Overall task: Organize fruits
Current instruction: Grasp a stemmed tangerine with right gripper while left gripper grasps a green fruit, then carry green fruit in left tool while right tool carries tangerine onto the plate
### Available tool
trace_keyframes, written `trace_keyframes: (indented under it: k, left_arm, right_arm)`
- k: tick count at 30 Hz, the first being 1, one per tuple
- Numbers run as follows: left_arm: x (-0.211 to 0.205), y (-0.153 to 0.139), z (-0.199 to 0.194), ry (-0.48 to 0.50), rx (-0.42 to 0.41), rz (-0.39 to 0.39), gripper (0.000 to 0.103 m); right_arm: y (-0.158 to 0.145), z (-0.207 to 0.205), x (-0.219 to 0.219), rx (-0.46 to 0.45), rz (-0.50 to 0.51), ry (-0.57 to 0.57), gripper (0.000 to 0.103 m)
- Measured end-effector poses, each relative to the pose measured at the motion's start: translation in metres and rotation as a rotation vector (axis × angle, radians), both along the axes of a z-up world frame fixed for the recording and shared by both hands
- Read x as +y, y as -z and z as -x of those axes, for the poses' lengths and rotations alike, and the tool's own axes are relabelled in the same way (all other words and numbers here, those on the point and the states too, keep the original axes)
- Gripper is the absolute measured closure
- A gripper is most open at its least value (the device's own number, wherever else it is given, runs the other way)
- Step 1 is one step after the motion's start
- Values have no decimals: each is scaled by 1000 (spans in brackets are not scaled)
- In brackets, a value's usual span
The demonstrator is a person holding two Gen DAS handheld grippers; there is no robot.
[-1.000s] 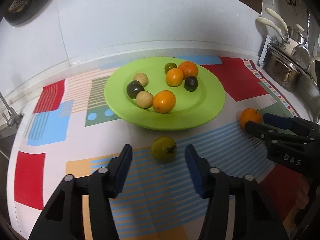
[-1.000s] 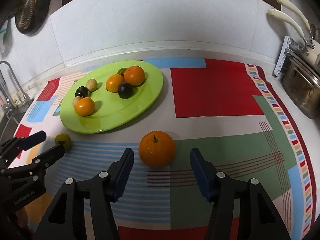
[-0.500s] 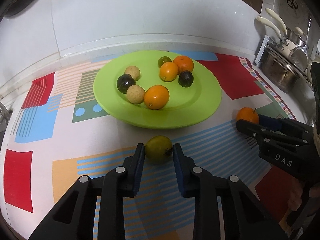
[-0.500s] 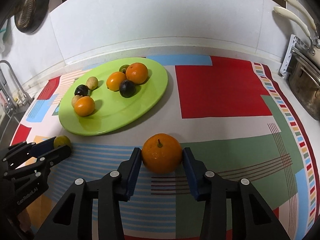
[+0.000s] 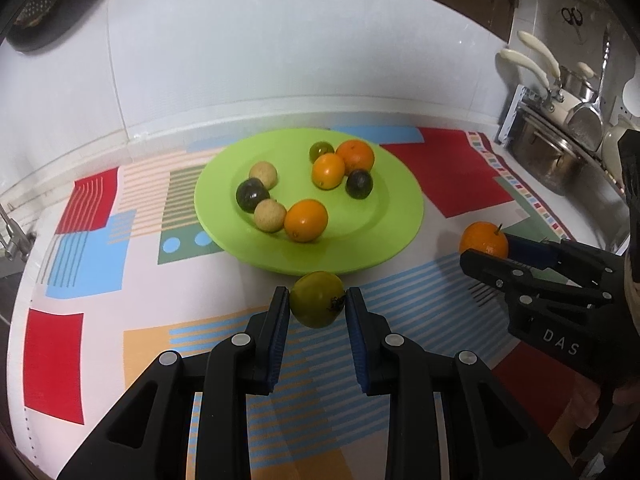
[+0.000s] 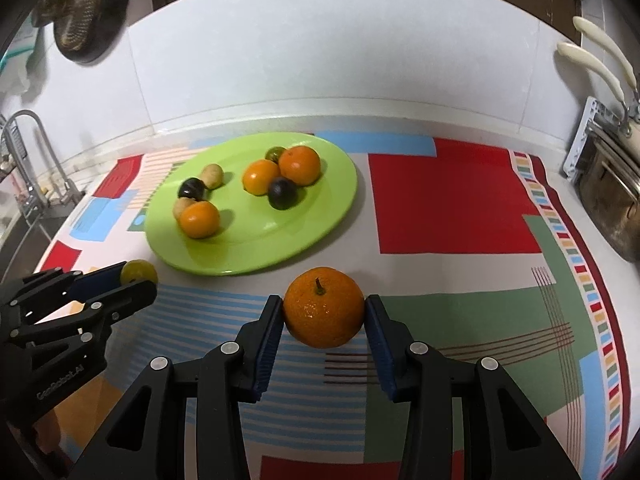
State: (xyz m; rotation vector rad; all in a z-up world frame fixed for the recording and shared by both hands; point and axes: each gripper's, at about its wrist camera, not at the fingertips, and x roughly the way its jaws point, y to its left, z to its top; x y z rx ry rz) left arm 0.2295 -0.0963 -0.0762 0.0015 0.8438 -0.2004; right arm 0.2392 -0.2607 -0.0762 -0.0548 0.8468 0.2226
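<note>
A green plate [image 5: 396, 208] [image 6: 332, 196] holds several small fruits: oranges, dark ones and tan ones. My left gripper [image 5: 317, 305] is shut on a yellow-green fruit [image 5: 316, 298], just in front of the plate's near rim. My right gripper [image 6: 324, 312] is shut on an orange with a stem [image 6: 323, 307], to the right of the plate's near rim. In the left wrist view the right gripper [image 5: 486, 252] and orange [image 5: 482, 238] show at the right. In the right wrist view the left gripper [image 6: 138, 278] and green fruit [image 6: 136, 270] show at the left.
A colourful patterned mat [image 6: 452, 200] covers the counter. Steel pots [image 5: 548, 156] and a rack stand at the right. A tap and sink edge [image 6: 24, 184] are at the left. A white wall runs behind.
Both grippers moved forward and closed, the left on the yellow-green fruit and the right on the orange. Both fruits now appear slightly lifted.
</note>
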Motion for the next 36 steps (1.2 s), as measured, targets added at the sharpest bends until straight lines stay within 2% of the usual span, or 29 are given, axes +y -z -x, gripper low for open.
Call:
trace_keyframes:
  k: [24,36]
  left_arm:
    - [4,-61,37,-1,-143,19,74]
    - [6,-87,29,9,-214,19,74]
  right_arm:
    - [-58,36,20,-115,-51,-99,61]
    - [-85,31,27,-193,-72,-127,61]
